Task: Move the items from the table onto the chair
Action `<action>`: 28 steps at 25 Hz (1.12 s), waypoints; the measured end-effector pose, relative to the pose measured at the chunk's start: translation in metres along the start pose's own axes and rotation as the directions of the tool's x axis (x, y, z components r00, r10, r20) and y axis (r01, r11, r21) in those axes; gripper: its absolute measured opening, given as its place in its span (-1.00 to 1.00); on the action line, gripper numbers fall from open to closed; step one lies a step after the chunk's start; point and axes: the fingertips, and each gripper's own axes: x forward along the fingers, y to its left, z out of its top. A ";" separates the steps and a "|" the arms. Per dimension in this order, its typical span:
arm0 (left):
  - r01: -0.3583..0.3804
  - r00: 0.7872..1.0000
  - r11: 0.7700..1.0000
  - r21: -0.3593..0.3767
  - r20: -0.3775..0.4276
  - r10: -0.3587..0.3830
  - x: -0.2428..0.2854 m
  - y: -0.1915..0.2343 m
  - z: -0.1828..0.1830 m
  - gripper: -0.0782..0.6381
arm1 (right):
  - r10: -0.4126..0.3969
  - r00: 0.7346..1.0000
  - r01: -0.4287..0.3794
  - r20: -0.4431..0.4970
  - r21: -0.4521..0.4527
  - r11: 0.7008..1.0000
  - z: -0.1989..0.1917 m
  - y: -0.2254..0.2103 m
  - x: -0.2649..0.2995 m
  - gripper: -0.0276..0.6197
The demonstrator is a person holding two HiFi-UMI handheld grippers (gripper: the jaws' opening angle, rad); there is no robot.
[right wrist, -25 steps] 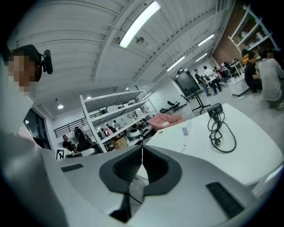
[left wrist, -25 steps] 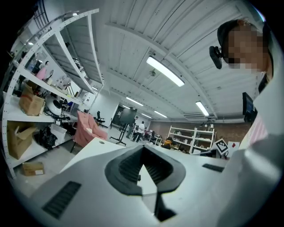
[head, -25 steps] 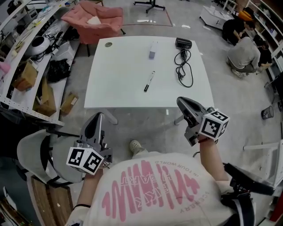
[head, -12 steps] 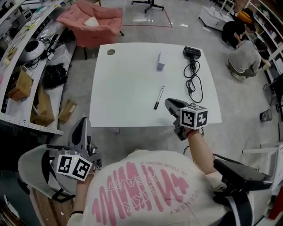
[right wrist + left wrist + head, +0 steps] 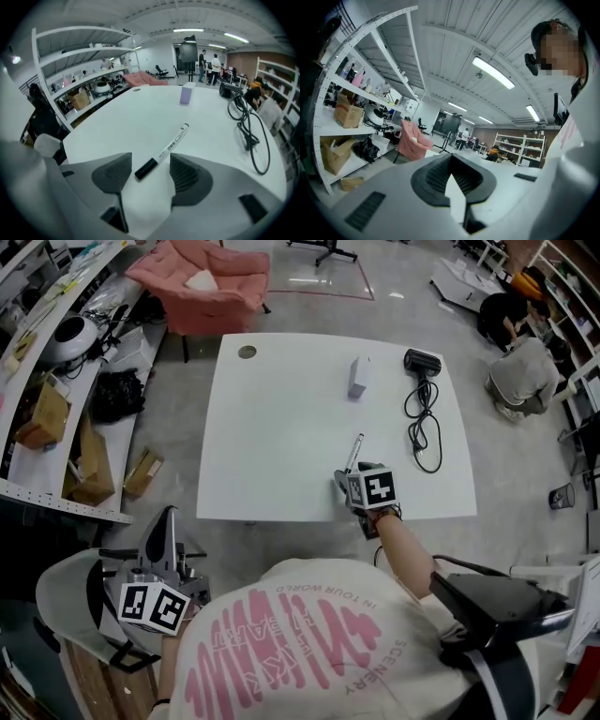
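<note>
Right gripper [image 5: 150, 161], jaws newly apart

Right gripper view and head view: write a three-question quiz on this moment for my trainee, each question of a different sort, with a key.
1. True or false: the right gripper is shut on the marker.
2. In the head view, which item lies farthest right on the table? A) small box B) hair dryer with its cord C) round disc
3. Which end of the marker lies between the right gripper's jaws?

Key
1. False. The jaws have just been opening and stand apart on either side of the marker without pressing on it.
2. B.
3. The black end.
</note>
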 end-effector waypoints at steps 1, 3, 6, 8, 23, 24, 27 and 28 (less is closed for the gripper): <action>-0.008 1.000 1.000 -0.008 -0.001 0.008 -0.002 0.002 -0.001 -0.76 | -0.014 1.000 0.013 -0.018 -0.035 0.999 -0.002 0.001 0.002 -0.10; -0.022 1.000 1.000 -0.019 -0.002 0.022 -0.007 0.006 -0.003 -0.76 | -0.044 0.999 0.042 -0.026 -0.077 0.996 -0.004 -0.001 0.002 -0.35; -0.051 0.999 0.998 -0.031 0.015 0.051 -0.017 0.013 -0.002 -0.76 | -0.073 0.997 0.070 -0.022 -0.095 0.993 -0.002 -0.005 0.001 -0.63; -0.079 0.996 0.996 -0.042 0.033 0.080 -0.025 0.019 -0.002 -0.75 | -0.069 0.997 0.066 -0.026 -0.088 0.994 0.000 -0.008 0.000 -0.66; -0.362 0.911 0.927 -0.099 0.172 0.374 -0.127 0.060 0.012 -0.76 | 0.585 0.747 -0.546 0.317 -0.209 0.811 0.126 0.181 -0.047 -0.69; -0.392 0.895 0.914 -0.105 0.183 0.406 -0.138 0.061 0.012 -0.76 | 0.660 0.682 -0.613 0.316 -0.245 0.751 0.133 0.207 -0.054 -0.69; -0.471 0.846 0.873 -0.128 0.212 0.488 -0.172 0.062 0.009 -0.76 | 0.811 0.516 -0.751 0.276 -0.310 0.583 0.142 0.273 -0.074 -0.69; -0.501 0.826 0.855 -0.137 0.220 0.519 -0.185 0.063 0.008 -0.76 | 0.845 0.472 -0.781 0.251 -0.327 0.533 0.144 0.295 -0.080 -0.69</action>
